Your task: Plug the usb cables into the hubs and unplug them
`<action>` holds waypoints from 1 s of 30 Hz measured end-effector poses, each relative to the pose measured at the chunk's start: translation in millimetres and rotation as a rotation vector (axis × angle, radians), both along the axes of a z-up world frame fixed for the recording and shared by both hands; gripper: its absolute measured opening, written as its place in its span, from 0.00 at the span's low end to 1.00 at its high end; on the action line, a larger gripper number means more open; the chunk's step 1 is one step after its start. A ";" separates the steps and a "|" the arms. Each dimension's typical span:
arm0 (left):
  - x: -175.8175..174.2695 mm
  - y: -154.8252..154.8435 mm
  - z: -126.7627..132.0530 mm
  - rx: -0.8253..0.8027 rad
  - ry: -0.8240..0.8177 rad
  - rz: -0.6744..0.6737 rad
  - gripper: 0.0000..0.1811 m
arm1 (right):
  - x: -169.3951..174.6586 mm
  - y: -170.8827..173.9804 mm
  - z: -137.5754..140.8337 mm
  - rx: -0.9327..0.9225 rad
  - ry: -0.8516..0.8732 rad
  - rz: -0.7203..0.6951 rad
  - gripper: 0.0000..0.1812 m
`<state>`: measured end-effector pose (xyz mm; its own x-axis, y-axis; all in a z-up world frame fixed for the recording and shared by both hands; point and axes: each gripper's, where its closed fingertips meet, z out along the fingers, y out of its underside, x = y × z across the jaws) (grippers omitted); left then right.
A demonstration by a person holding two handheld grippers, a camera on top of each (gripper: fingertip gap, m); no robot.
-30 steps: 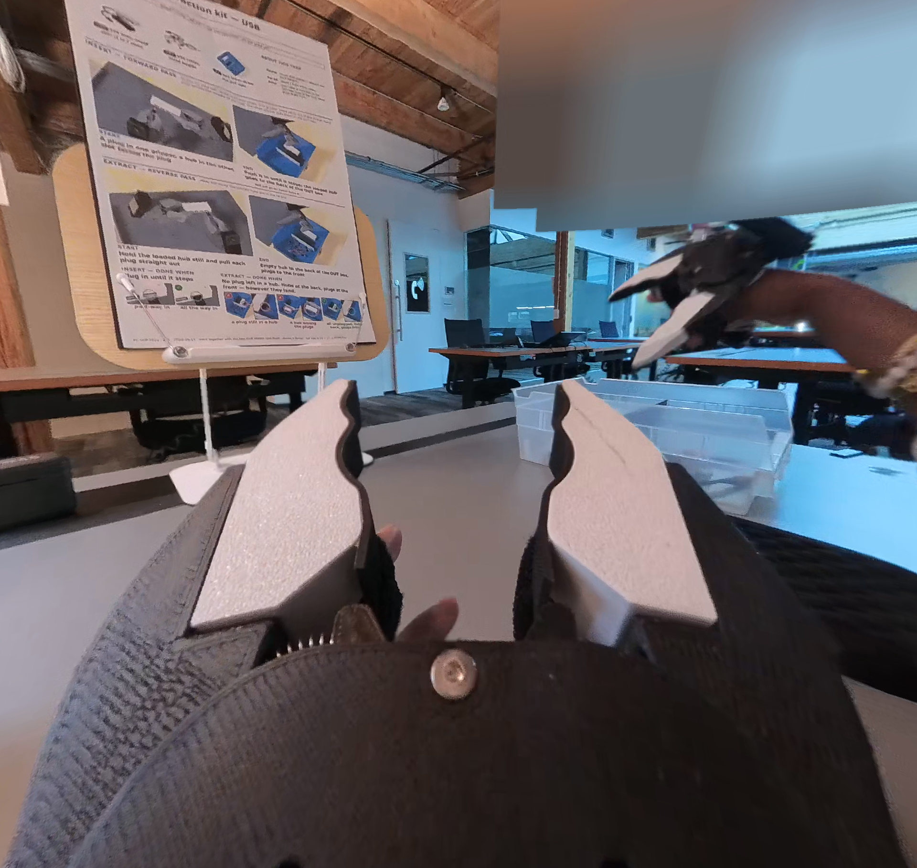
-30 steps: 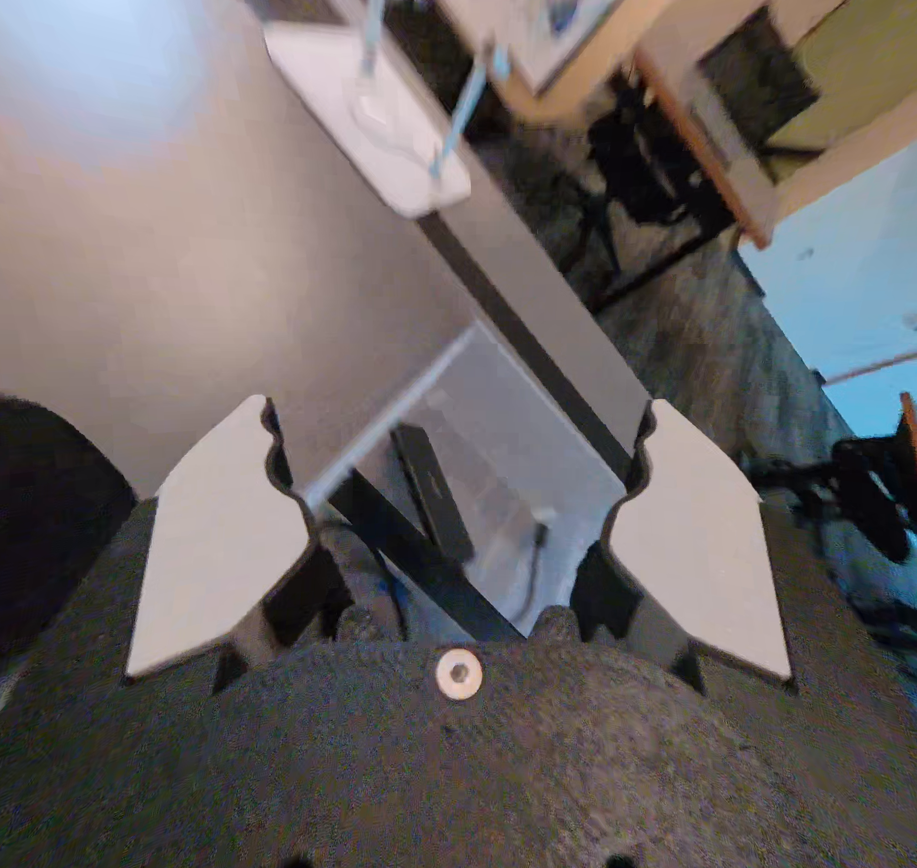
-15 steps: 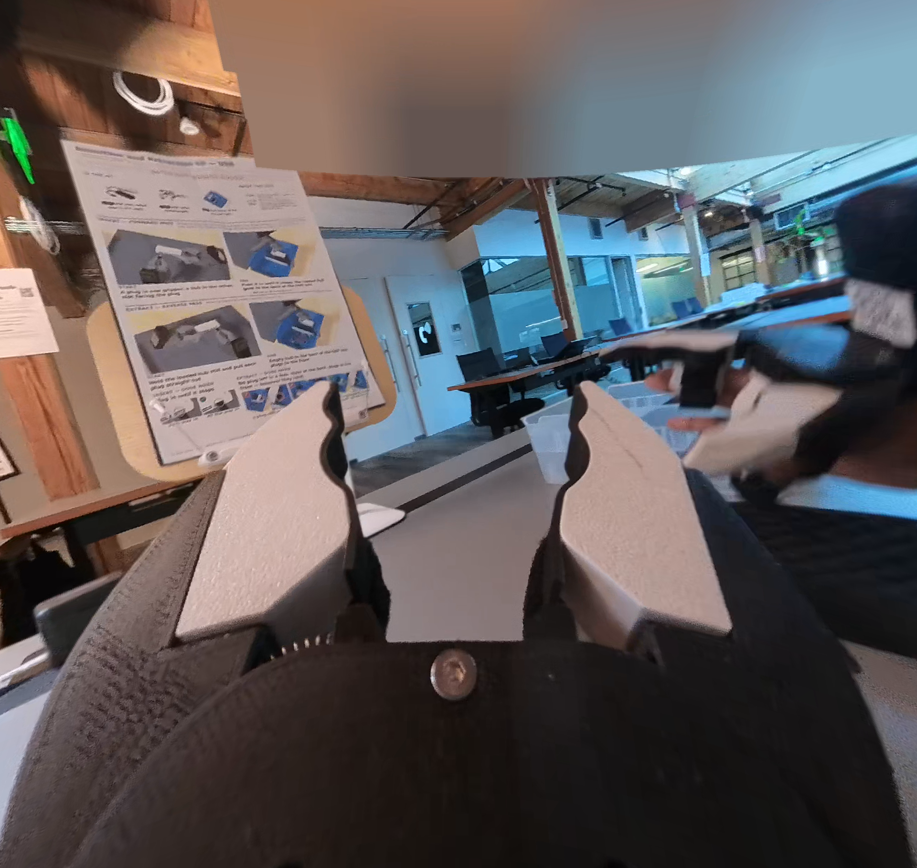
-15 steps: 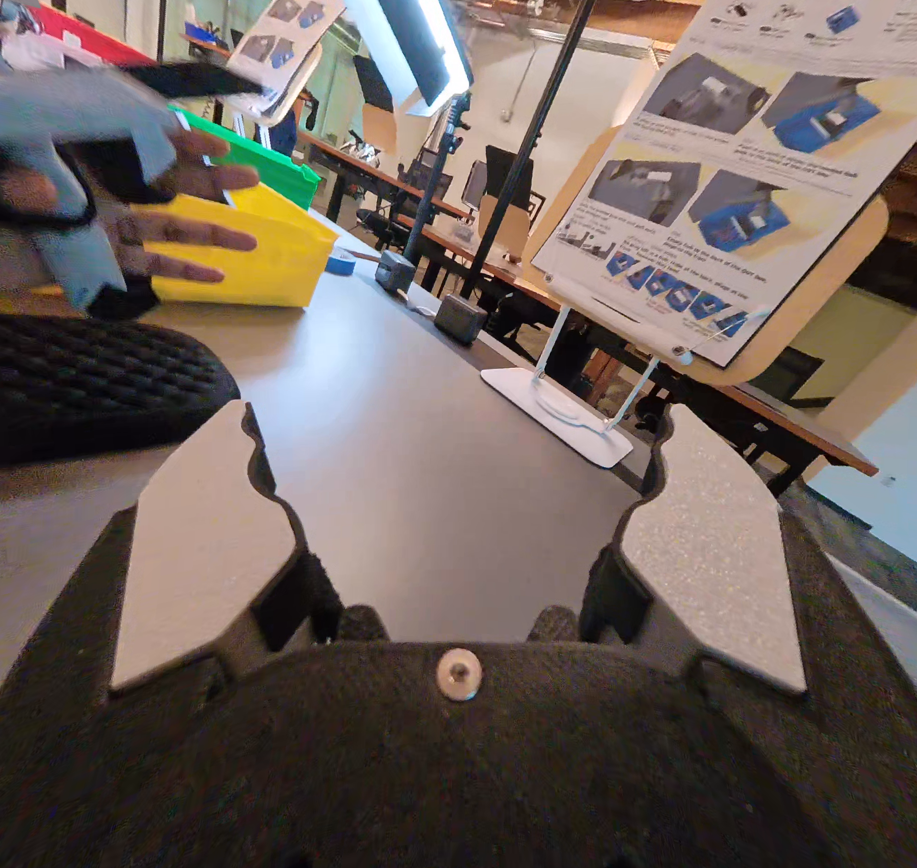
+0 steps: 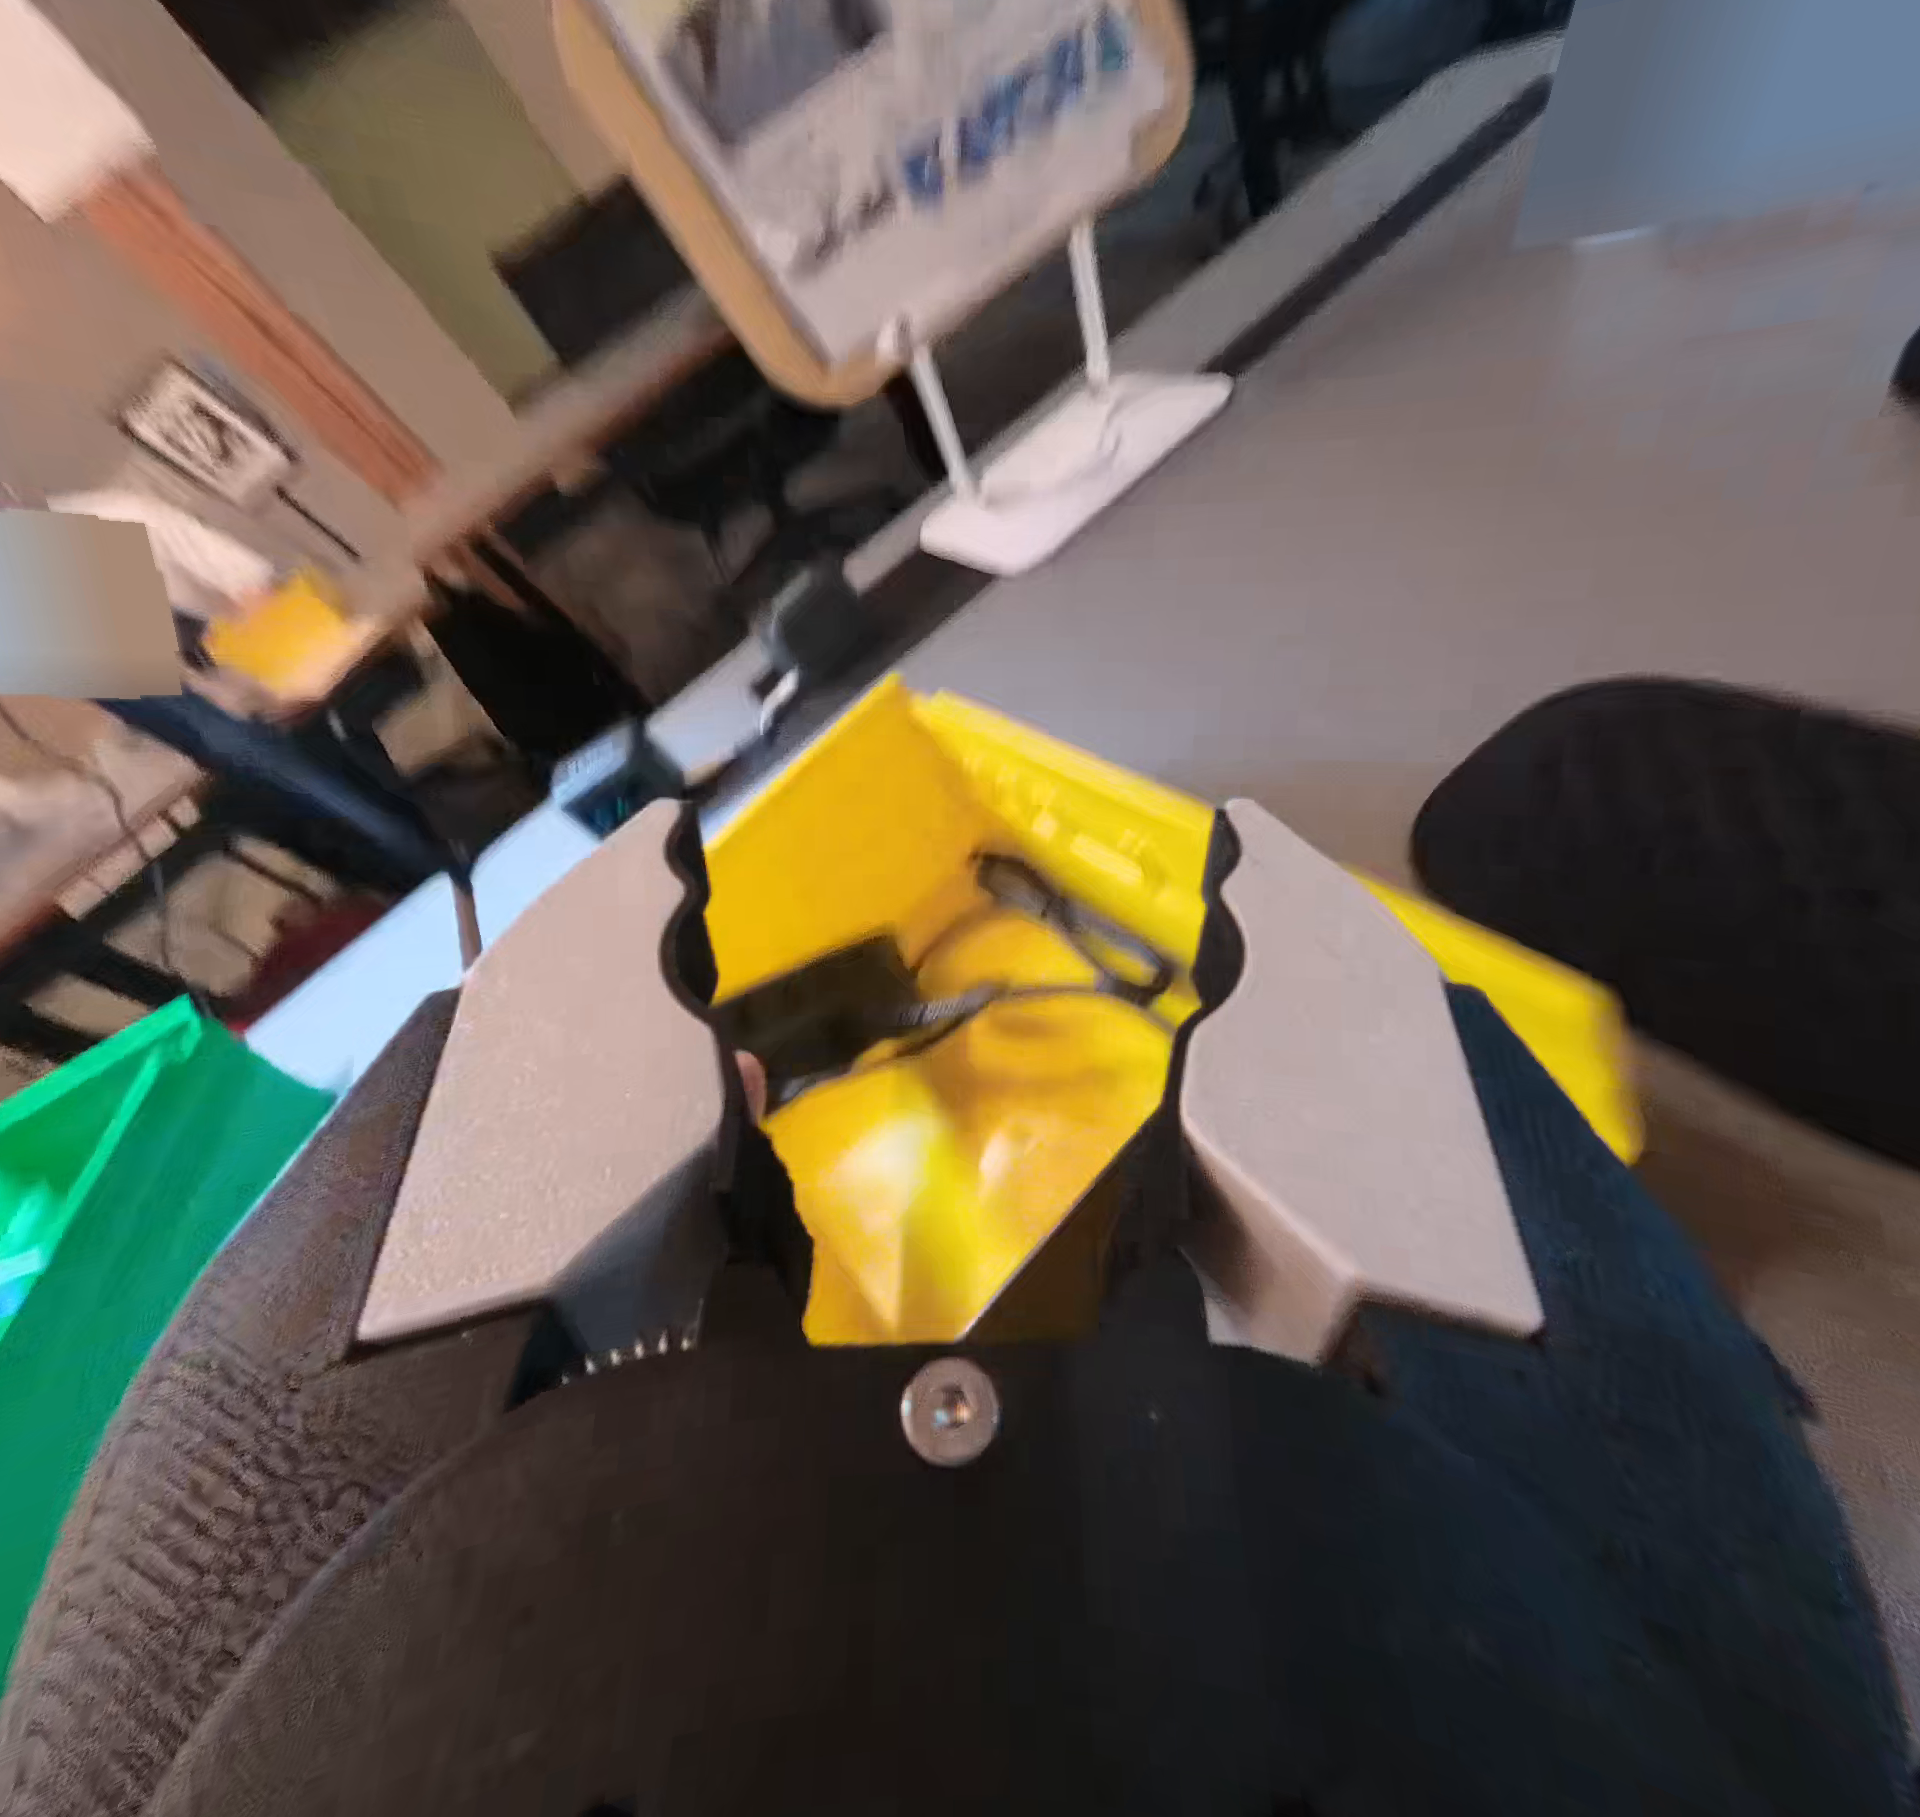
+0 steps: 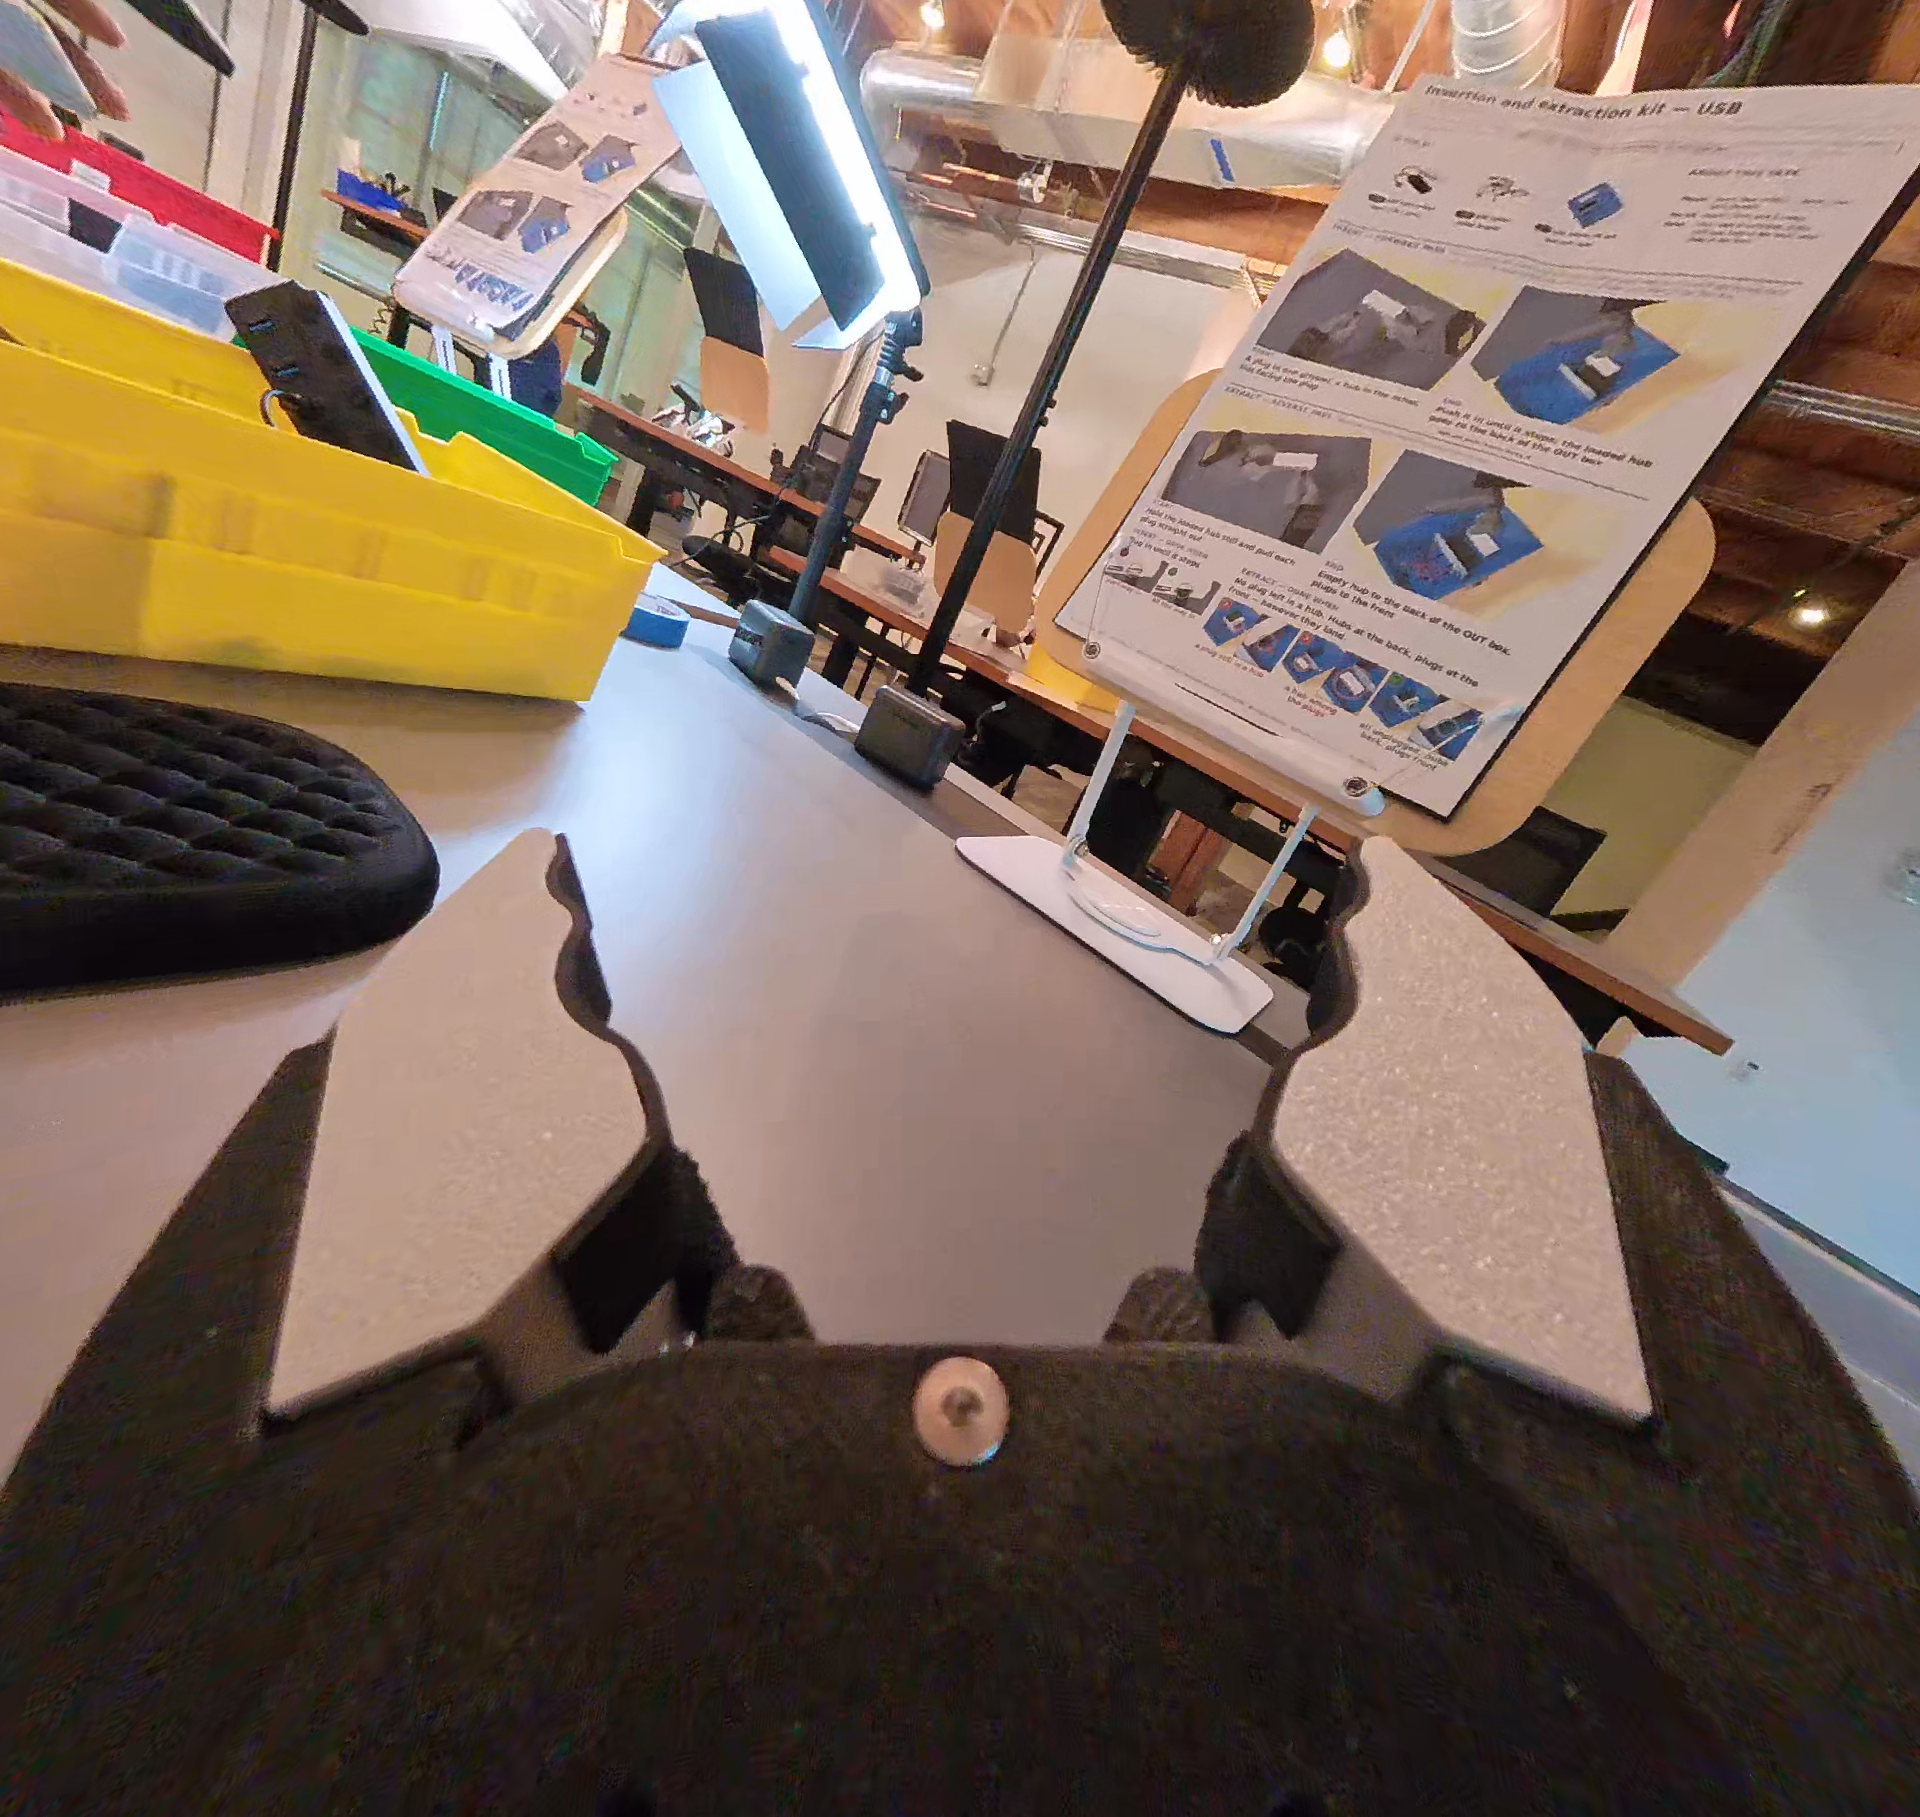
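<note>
Over the yellow plastic bin (image 5: 831, 832) we held our left tool (image 5: 951, 894) spread and empty, the black rectangular usb hub (image 5: 821, 1009) lying just below and ahead, long axis crosswise; our right tool (image 6: 956, 946), spread too, idled above the grey counter (image 6: 831, 936).

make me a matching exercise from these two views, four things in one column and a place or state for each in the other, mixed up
Things:
1. black hub and cable
2. left gripper
3. instruction sheet on its white stand
4. black mesh pad

Places or states:
A. lying flat on the grey table, beside the yellow bin
B. propped upright at the table's far edge
C. lying inside the yellow bin
D. open and empty, pointed down into the yellow bin

Pairs: 1-C, 2-D, 3-B, 4-A
</note>
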<state>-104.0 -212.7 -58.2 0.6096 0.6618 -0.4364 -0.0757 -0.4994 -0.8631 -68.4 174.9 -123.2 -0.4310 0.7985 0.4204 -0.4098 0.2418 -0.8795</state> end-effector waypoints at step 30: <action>-75.3 0.8 33.5 -0.127 0.011 -0.053 0.14 | 2.1 -2.5 -1.8 0.009 0.006 0.016 0.69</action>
<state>-179.3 -211.9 -24.7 0.6368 0.5676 -0.5219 -0.1144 -0.5998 -0.7919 -66.3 172.4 -124.9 -0.4410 0.7876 0.4303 -0.4186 0.2436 -0.8749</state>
